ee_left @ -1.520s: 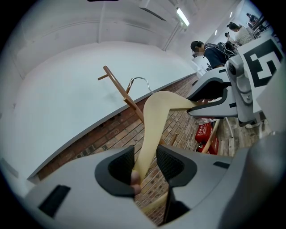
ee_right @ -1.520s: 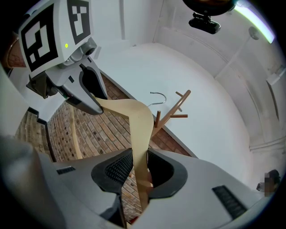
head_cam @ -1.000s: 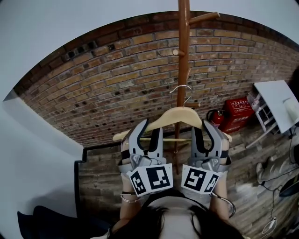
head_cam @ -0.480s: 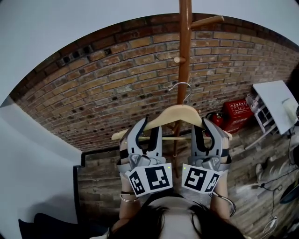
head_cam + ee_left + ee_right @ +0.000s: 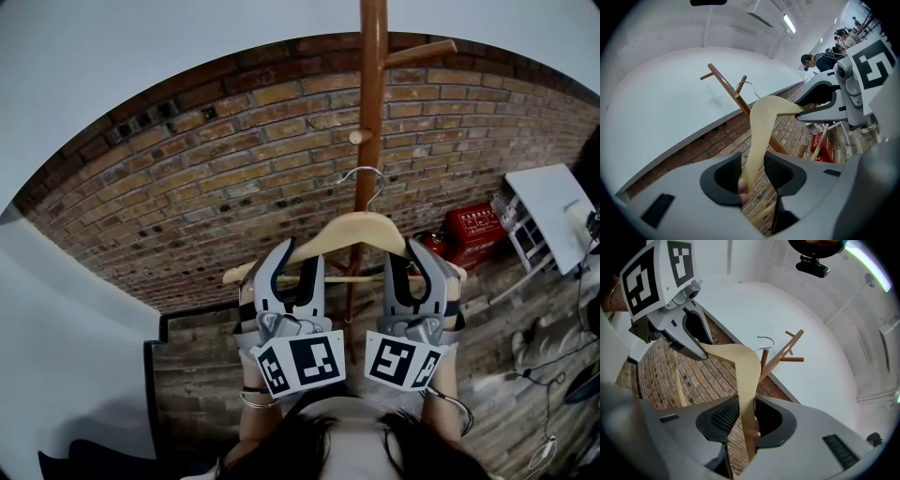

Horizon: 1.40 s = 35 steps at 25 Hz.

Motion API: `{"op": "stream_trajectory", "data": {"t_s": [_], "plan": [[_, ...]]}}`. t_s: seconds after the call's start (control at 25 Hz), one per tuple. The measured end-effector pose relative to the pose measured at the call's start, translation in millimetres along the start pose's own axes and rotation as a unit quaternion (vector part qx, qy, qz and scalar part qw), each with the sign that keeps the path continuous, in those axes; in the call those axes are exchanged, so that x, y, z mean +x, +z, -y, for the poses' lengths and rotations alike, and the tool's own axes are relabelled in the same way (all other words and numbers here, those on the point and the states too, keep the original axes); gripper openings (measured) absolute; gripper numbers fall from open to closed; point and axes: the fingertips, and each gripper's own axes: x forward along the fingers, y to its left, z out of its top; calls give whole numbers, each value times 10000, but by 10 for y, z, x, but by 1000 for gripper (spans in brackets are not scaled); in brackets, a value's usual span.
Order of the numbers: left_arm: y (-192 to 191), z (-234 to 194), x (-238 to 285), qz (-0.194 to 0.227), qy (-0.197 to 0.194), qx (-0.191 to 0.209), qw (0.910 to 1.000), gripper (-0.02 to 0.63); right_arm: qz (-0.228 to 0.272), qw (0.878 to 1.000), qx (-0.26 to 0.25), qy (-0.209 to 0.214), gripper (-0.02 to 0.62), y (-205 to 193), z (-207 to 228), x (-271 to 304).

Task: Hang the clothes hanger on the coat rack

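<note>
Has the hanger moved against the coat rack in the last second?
Yes. The hanger has risen: its hook is nearer the knobbed peg on the coat rack.

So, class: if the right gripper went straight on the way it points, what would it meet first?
Probably the rack: its pole stands just beyond the hanger that the right gripper is shut on. Depth is unclear from this view.

A red-brown brick wall [image 5: 187, 159] runs along the room's lower part, with a plain pale wall [image 5: 141, 56] above it. The floor is brown wooden planks [image 5: 202, 375]. A red fire-extinguisher box [image 5: 473, 230] stands against the bricks, near a white rack [image 5: 548, 220]. A long ceiling strip light [image 5: 790, 23] is lit.
</note>
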Motion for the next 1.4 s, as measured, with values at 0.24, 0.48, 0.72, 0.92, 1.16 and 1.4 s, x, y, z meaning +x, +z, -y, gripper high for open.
{"op": "stream_trajectory", "data": {"t_s": [0.24, 0.48, 0.72, 0.92, 1.16, 1.4], "plan": [[15, -63, 98, 24, 11, -6, 10000, 156, 20, 10000, -9, -22, 117, 22, 33, 111], [13, -132, 178, 61, -2, -11, 10000, 156, 16, 10000, -27, -44, 117, 58, 46, 204], [30, -186, 261, 102, -11, -40, 9999, 156, 8, 10000, -35, -29, 117, 77, 65, 295], [40, -214, 335, 121, -30, -40, 9999, 156, -12, 10000, -51, -69, 117, 82, 100, 363], [32, -234, 430, 124, -67, -55, 9999, 156, -45, 10000, -47, -64, 117, 61, 104, 450], [18, -223, 524, 142, -121, -63, 9998, 156, -113, 9999, -59, -68, 117, 25, 115, 520]]}}
